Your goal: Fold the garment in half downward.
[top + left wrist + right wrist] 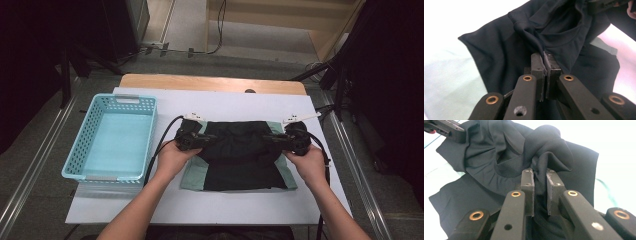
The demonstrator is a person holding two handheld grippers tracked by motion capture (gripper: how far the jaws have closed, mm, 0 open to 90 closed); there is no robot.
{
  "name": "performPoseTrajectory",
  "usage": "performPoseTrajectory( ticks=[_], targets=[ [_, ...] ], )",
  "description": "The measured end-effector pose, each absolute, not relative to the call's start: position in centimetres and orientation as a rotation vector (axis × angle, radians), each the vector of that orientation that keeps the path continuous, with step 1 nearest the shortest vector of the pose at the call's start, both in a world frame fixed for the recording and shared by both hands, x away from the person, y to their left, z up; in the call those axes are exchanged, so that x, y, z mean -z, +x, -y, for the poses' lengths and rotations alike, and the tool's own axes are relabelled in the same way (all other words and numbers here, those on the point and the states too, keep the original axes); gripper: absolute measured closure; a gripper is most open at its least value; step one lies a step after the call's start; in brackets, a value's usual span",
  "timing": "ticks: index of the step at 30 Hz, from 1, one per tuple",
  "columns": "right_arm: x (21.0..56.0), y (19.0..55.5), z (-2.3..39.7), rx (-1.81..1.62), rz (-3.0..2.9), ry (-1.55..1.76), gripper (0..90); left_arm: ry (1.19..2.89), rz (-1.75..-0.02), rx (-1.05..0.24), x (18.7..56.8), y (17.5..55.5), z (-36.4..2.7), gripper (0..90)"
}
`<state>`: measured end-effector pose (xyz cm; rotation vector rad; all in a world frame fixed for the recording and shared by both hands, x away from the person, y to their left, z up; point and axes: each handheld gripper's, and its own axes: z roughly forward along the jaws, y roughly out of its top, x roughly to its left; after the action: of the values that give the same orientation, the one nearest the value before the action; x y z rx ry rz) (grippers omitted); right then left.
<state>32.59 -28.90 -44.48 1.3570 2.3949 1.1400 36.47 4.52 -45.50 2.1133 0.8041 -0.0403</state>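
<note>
Two grippers are pinching one black garment (239,150): left gripper (212,140) clamping its left edge, right gripper (266,139) its right; one blue basket (114,138) is sitting left of it.

The shirt (240,150) is soft cloth, black and not shiny, with pale green cloth at its sides and a stitched edge. The basket (112,137) is light blue plastic full of little holes. The tabletop (220,102) has a smooth white cover over wood. The jaws are dull black with shiny brass-coloured rings.
</note>
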Motion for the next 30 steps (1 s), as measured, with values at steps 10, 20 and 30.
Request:
performPoseTrajectory(
  ticks=[10, 20, 30],
  targets=[
    [43.7, 31.2, 29.4, -1.145, -2.41, 1.35, 77.1, 2.12, -0.749, 0.05, 44.1, 35.3, -5.3, 88.6],
    [44.3, 29.5, 29.5, -1.116, -2.454, 1.343, 77.2, 2.153, -0.735, 0.104, 44.5, 33.9, -5.8, 88.6],
    [45.6, 28.3, 29.9, -1.094, -2.493, 1.369, 77.2, 2.202, -0.77, 0.146, 45.8, 32.5, -6.9, 88.5]
  ],
)
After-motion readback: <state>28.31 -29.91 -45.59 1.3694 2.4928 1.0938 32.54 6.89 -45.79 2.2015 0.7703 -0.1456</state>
